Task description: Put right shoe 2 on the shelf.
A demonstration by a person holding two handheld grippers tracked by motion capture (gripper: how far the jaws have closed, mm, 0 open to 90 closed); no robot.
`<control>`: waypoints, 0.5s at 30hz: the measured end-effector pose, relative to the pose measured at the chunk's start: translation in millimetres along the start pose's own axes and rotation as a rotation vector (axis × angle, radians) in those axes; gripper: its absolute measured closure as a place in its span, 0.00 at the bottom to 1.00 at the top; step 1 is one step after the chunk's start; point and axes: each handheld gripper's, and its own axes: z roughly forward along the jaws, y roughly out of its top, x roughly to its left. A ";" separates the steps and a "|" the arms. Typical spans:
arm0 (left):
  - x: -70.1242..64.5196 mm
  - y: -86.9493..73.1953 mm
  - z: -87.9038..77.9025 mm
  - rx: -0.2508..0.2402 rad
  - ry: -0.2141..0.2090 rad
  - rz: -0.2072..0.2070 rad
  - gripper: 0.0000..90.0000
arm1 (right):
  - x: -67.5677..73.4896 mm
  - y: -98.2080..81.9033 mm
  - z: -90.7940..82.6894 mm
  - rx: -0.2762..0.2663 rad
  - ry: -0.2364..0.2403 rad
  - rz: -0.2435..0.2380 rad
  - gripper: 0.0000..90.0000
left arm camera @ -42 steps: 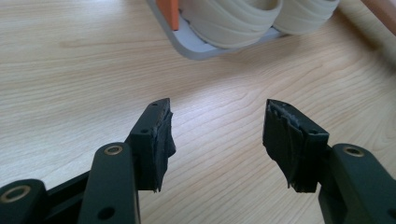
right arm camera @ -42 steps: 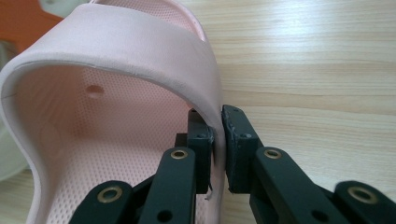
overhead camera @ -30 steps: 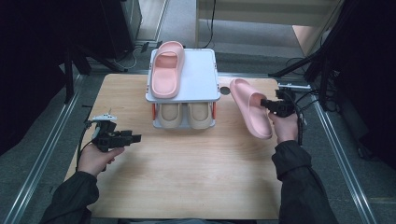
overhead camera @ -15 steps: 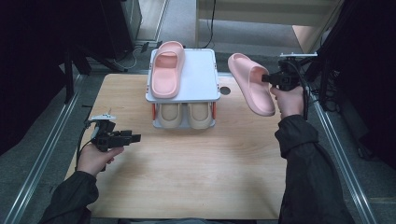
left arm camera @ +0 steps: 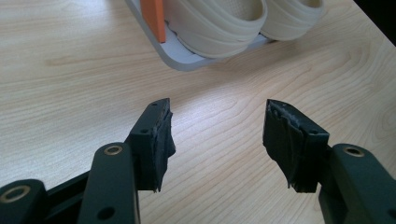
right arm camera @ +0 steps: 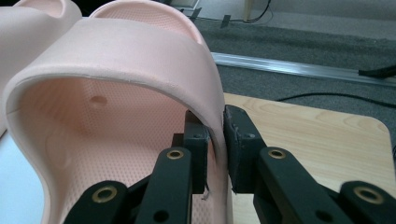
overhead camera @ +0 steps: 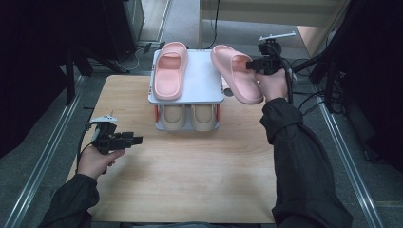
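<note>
My right gripper is shut on the strap of a pink slipper and holds it tilted in the air over the right edge of the grey two-level rack. In the right gripper view the pads pinch the strap's edge; the jaws have just been opening a little with the strap still between them. A second pink slipper lies on the rack's top shelf at the left. My left gripper stands open and empty low over the table, its jaws pointing at the rack's foot.
Two beige slippers sit on the rack's lower shelf, between orange posts. The wooden table has bare room in front of the rack. Metal rails run along both sides, and cables lie on the floor at the right.
My right gripper has lifted the pink slipper off the table at the rack's right and carried it up and toward the top shelf. The left gripper has not moved.
</note>
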 end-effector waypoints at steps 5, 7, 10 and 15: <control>-2.2 0.8 1.6 0.000 -0.006 0.013 0.47 | 14.1 5.9 19.0 0.017 0.001 0.023 0.90; -2.7 1.3 2.0 -0.001 -0.007 0.010 0.47 | 19.9 8.6 24.6 0.021 -0.006 0.031 0.89; -2.0 1.8 1.9 0.000 -0.011 0.013 0.47 | 28.2 13.6 31.2 0.020 -0.019 0.032 0.89; -3.8 5.1 -4.4 -0.018 -0.006 0.039 0.47 | 38.3 18.3 42.8 0.023 -0.046 0.048 0.89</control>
